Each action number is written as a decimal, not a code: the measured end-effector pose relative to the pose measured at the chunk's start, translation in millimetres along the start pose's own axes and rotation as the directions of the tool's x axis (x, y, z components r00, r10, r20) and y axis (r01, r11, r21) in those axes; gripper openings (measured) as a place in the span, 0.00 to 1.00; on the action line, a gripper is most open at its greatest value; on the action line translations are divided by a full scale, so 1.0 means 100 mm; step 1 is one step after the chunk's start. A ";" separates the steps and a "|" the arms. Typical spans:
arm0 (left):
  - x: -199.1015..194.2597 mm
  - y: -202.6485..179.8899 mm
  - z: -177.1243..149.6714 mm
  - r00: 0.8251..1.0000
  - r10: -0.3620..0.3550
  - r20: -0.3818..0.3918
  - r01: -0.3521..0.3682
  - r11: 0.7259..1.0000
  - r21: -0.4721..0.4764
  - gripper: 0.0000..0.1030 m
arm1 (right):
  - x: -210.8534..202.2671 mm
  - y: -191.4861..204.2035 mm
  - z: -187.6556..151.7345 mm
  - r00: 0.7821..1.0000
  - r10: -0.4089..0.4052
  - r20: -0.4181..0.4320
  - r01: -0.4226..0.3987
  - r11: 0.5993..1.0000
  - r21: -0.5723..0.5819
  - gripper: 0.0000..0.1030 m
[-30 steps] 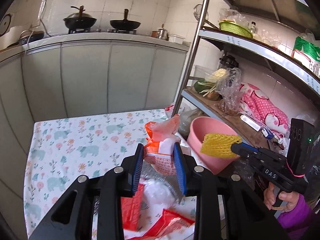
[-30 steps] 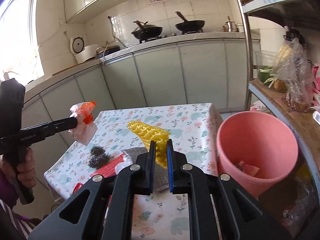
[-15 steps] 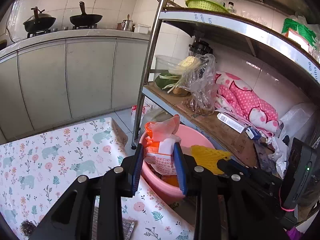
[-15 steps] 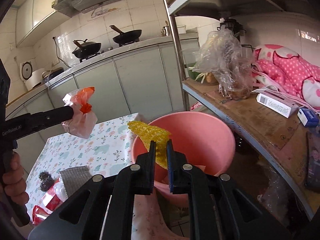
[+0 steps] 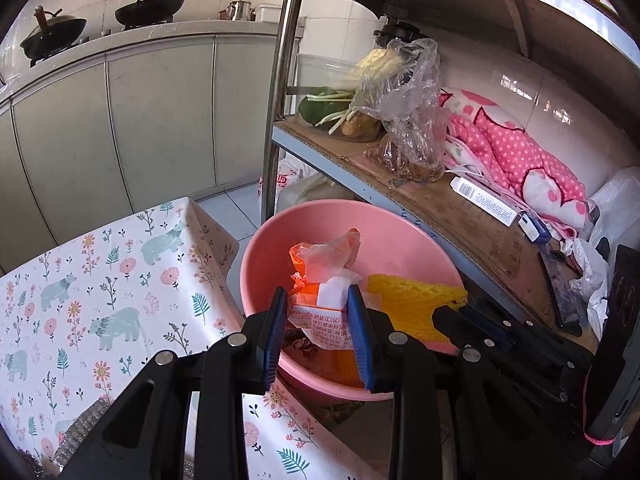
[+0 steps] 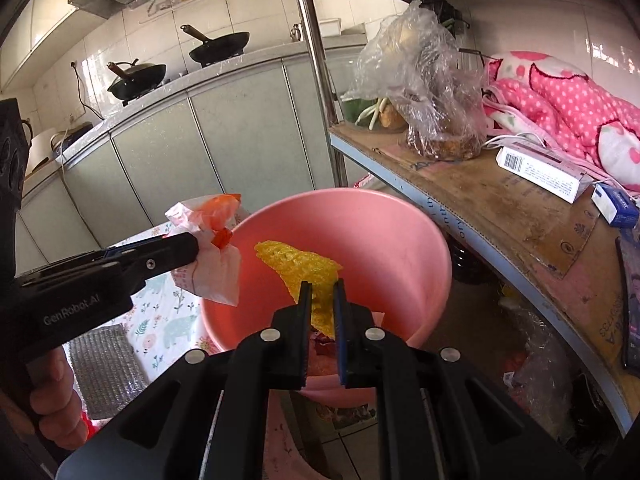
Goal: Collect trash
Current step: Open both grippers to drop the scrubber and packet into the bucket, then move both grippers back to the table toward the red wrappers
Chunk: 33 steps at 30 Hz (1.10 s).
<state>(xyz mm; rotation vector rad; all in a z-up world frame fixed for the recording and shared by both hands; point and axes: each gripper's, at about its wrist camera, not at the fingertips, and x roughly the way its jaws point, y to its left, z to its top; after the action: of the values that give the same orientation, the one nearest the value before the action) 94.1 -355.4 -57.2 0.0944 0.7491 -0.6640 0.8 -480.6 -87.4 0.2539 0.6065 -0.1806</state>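
Left tongs (image 5: 318,332) are seen clamped on a crumpled orange-and-white wrapper (image 5: 326,280), the blue pads pressing its printed lower part from both sides. The wrapper is held above the open mouth of the pink bin (image 5: 400,240), at the centre of the left wrist frame. Right tongs (image 6: 322,316) are closed on a yellow foam net (image 6: 298,266), with only a narrow gap between the fingers, filled by the net. The net hangs over the bin's mouth, its free end pointing toward the upper left of the right wrist frame. In the left wrist frame the net is seen just right of the wrapper, the two close together, contact not determinable. Some trash is visible at the bottom of the bin, partly hidden by the tongs. A table with a floral cloth (image 5: 104,280) occupies the lower left, its corner just beside the bin. A silver bubble-wrap pouch (image 6: 106,368) lies on the table at lower left. A shelf (image 6: 500,220) with a clear plastic bag (image 6: 420,80) fills the right side.
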 end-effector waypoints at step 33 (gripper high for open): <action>-0.22 -0.20 0.06 0.999 0.021 0.034 -0.022 0.999 0.046 0.38 | 0.05 -0.04 -0.05 0.998 -0.028 -0.049 0.029 1.000 0.011 0.26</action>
<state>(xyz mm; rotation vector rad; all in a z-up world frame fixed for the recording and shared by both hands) 74.6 -361.4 -35.4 0.1335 0.6999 -0.6612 0.7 -483.5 -95.0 0.2613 0.6576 -0.2061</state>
